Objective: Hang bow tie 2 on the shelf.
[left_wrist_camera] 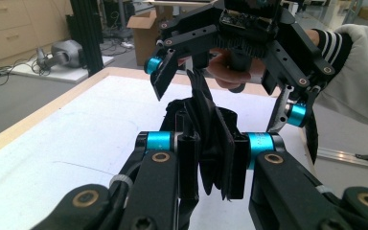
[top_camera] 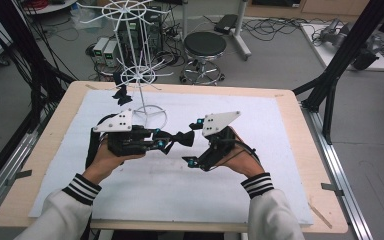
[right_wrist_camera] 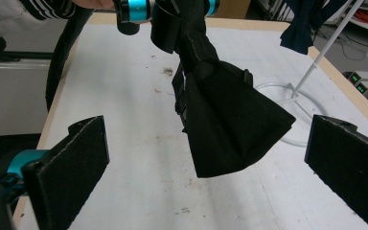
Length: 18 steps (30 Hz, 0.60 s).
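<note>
Your left gripper point(top_camera: 167, 142) clamped on black fabric bow tie point(top_camera: 182, 138), held above white padded mat point(top_camera: 260, 150), frame centre. Your right gripper point(top_camera: 194, 142): jaws wide apart, bow's free wing between pads, untouched. Risk: single pinch at knot, so bow could swivel or slip out. White wire display rack point(top_camera: 139, 75), upper left, could tip if you bump it.
</note>
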### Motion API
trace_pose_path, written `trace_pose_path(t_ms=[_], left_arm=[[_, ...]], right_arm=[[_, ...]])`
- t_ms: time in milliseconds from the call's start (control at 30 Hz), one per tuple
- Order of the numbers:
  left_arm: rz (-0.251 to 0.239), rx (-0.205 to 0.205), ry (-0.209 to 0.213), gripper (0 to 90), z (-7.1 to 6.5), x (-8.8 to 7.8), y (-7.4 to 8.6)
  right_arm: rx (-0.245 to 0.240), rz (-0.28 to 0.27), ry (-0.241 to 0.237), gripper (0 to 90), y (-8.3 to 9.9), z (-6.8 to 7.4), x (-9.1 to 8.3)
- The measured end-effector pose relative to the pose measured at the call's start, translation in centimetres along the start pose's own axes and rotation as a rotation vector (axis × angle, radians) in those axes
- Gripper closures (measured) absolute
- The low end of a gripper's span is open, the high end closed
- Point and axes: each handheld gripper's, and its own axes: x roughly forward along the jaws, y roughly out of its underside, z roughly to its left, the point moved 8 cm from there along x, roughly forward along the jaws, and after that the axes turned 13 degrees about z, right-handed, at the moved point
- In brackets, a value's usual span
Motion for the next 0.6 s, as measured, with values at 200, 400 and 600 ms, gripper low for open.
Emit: trace_pose_path(t_ms=[200, 400, 600], left_arm=[[-0.012, 0.001, -0.009, 79.9, 0.0, -0.4, -0.1], [-0.019, -0.006, -0.016, 79.9, 0.2, -0.9, -0.2], [-0.037, -0.018, -0.034, 79.8, 0.5, -1.9, -0.5]], right_arm=[[0.006, -0.001, 0.011, 0.6, 0.0, -0.1, -0.2], [0.031, -0.016, 0.024, 0.6, 0.3, -0.3, -0.9], [0.075, -0.041, 0.056, 0.6, 1.5, -0.5, -1.6]])
